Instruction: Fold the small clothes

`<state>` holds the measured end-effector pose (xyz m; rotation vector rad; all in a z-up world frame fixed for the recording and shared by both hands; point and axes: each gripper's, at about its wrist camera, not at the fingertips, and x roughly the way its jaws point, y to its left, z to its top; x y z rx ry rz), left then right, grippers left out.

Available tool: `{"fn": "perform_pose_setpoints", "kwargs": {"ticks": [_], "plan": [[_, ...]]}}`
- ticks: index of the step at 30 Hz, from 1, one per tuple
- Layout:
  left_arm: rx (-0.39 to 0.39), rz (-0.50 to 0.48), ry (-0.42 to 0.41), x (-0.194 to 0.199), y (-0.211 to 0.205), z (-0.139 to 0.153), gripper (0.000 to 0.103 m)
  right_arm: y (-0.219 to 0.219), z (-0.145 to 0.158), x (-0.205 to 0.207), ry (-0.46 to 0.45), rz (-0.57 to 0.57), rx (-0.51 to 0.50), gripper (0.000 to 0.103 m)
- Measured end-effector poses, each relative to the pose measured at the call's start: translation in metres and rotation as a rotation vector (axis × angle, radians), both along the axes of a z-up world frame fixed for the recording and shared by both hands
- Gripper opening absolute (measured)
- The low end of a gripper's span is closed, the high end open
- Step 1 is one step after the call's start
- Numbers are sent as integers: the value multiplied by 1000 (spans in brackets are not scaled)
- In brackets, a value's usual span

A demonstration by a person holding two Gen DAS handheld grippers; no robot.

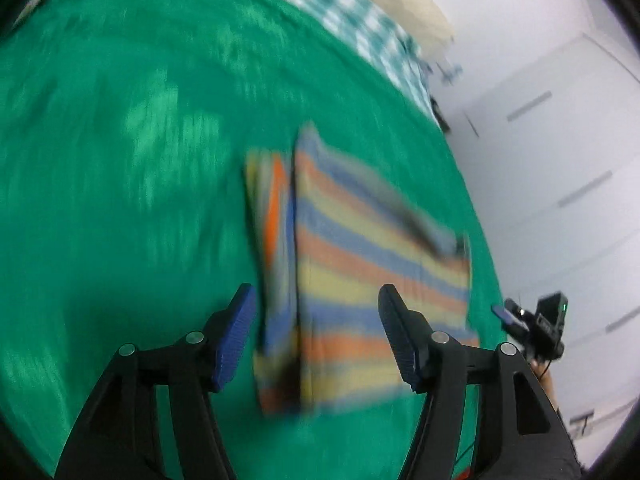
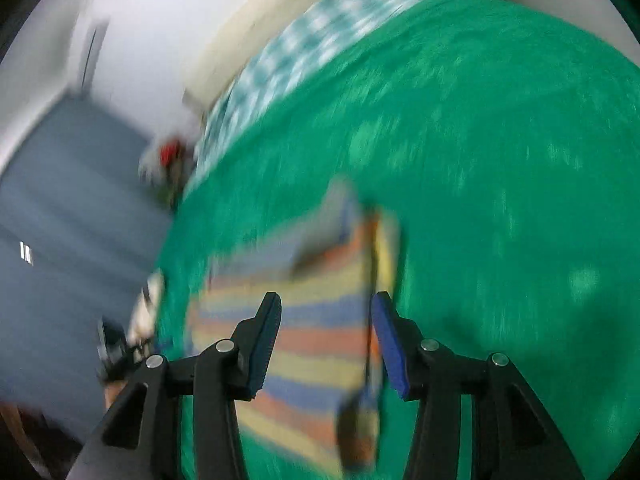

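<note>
Beyond both hand-held grippers, left (image 1: pixel 316 330) and right (image 2: pixel 325 336), jaws apart and empty, lies the folded striped garment (image 1: pixel 360 272).

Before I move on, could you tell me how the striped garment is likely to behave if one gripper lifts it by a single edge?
The striped garment lies flat in soft layers on the green cover, so it would probably droop and unfold rather than hold its shape. It looks thin, so likely light. Pushed, it may bunch up instead of sliding, since cloth rests on cloth.
</note>
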<state>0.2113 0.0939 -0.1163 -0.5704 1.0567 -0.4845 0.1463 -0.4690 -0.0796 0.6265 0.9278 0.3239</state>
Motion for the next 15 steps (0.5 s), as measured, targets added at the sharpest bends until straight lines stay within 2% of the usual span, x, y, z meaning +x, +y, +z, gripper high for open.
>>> {"fn": "perform_pose_setpoints", "kwargs": {"ticks": [5, 7, 8, 9, 11, 12, 13, 15], "plan": [[55, -59, -28, -30, -22, -10, 62, 47, -31, -47, 45, 126, -153, 49], [72, -72, -58, -30, -30, -5, 47, 56, -45, -49, 45, 137, -174, 49], [89, -81, -75, -33, -32, -2, 43, 61, -45, -50, 34, 135, -189, 49], [112, -90, -90, -32, -37, 0, 36, 66, -47, -49, 24, 138, -202, 49], [158, -121, -116, -32, -45, 5, 6, 73, -48, -47, 25, 149, -223, 36], [185, -131, -121, -33, -48, 8, 2, 75, -49, -47, 29, 154, -236, 12], [188, -136, -130, -32, -49, 8, 1, 77, -47, -46, 35, 153, -265, 4], [170, -165, -167, -39, -43, 16, 1, 72, -40, -48, 35, 156, -248, 4]]}}
